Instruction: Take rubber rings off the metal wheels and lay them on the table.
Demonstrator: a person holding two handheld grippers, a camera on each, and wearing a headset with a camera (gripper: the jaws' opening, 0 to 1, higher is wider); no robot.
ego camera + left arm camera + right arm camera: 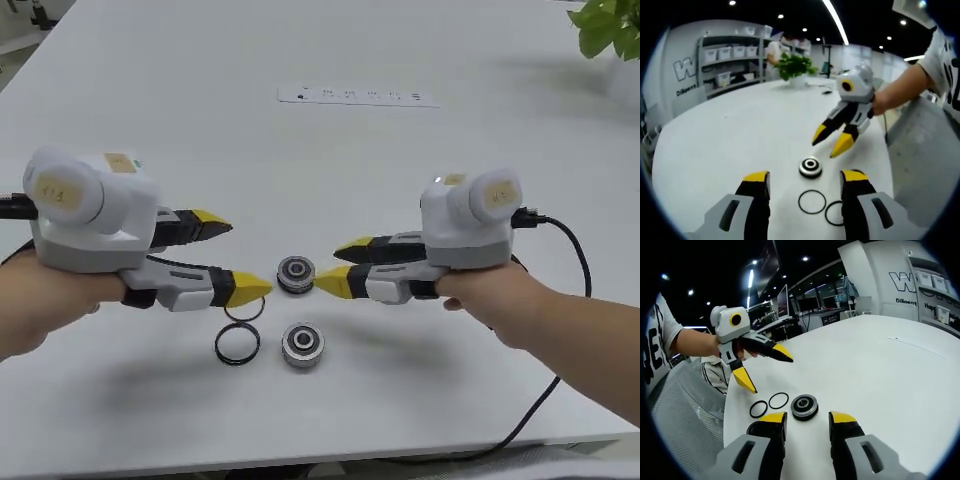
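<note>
the left gripper (245, 256) and right gripper (329, 267) face each other tip to tip, a gap between them. each has its yellow-tipped fingers (240, 287) spread apart, holding nothing. the left hand (50, 300) and right hand (495, 295) grip the handles, forearms coming in from either side.

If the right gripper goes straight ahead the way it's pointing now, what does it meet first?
Probably the metal wheel just ahead of the right gripper, in line with the gap between its open jaws; the gripper's height is unclear.
</note>
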